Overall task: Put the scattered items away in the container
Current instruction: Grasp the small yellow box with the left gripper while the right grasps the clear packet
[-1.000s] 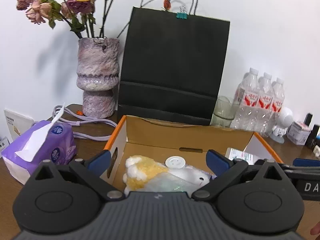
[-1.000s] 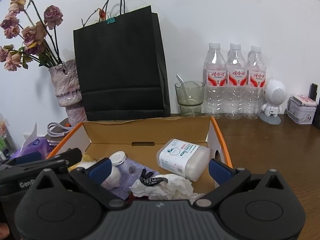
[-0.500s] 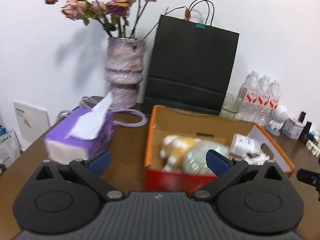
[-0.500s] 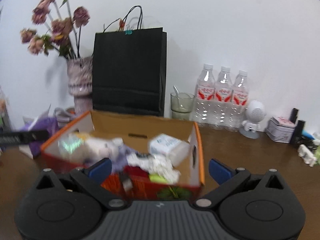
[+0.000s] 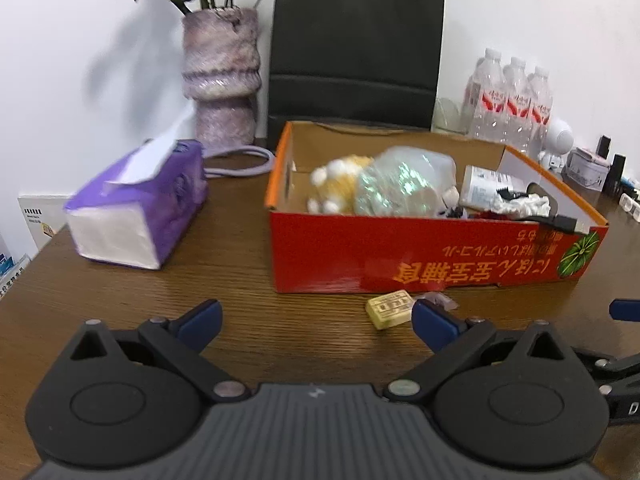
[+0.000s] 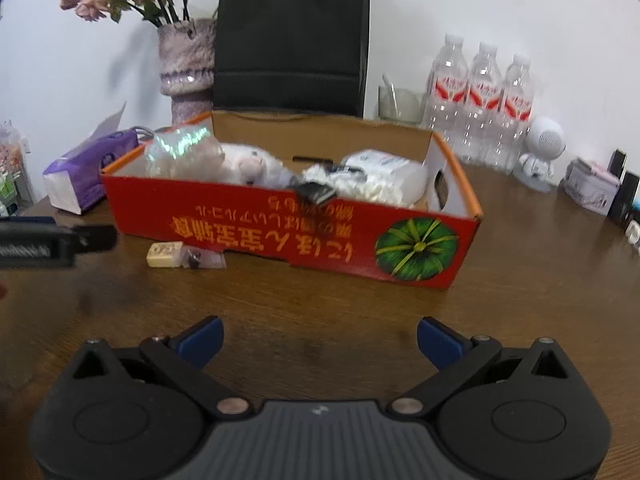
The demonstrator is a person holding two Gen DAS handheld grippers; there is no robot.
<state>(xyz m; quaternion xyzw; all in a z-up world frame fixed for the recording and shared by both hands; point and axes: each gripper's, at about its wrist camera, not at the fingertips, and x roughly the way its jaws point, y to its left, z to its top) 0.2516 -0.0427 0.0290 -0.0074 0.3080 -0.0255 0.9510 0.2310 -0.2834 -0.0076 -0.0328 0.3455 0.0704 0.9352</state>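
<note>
Two grippers are in play. The left gripper (image 5: 316,320) has its blue-tipped fingers spread wide with nothing between them, and so does the right gripper (image 6: 320,340). Both sit above the brown wood-grain table (image 6: 280,320), on the near side of the cardboard box (image 5: 420,252).

The box is one long rectangular carton, glossy red outside with gold print and a green pumpkin picture, plain brown inside, orange along the rim. Inside lie a fluffy yellow-and-white plush toy (image 5: 336,184), a crinkly clear plastic bag (image 5: 400,188), a white wipes pack (image 6: 380,168) and crumpled white tissue (image 5: 524,204).

Against the box's near wall, on the table, lie two loose things: a small tan block (image 5: 390,307) and, touching it, a small clear packet (image 6: 204,258).

Left of the box stands one purple tissue pack (image 5: 140,208). Behind it stand one mottled vase (image 5: 220,76), one matte black paper bag (image 5: 356,48) and three clear plastic bottles (image 6: 480,104).
</note>
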